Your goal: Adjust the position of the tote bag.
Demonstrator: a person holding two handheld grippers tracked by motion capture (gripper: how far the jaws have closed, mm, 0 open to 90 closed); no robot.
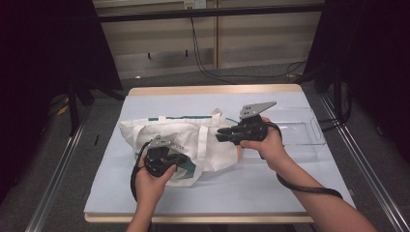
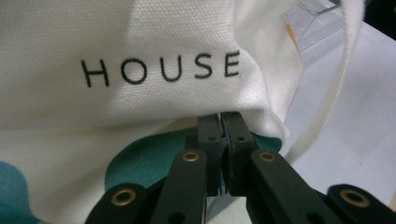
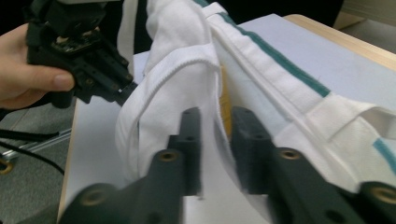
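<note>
A white canvas tote bag (image 1: 186, 133) with teal print and the word HOUSE (image 2: 159, 70) lies on the table. My left gripper (image 1: 186, 160) (image 2: 220, 122) is shut on a fold of the bag's near edge, lifting it slightly. It also appears far off in the right gripper view, where the left gripper (image 3: 122, 91) pinches the cloth. My right gripper (image 1: 220, 134) (image 3: 216, 117) reaches in from the right at the bag's mouth. Its jaws stand apart, the white hem runs between them, and the pads do not press on it. Something orange (image 3: 225, 100) shows inside the bag.
A clear plastic tray (image 1: 302, 130) sits on the table to the right of the bag. A pale blue mat (image 1: 251, 188) covers the wooden table, with bare room in front. One bag strap (image 2: 336, 84) hangs loose at the right.
</note>
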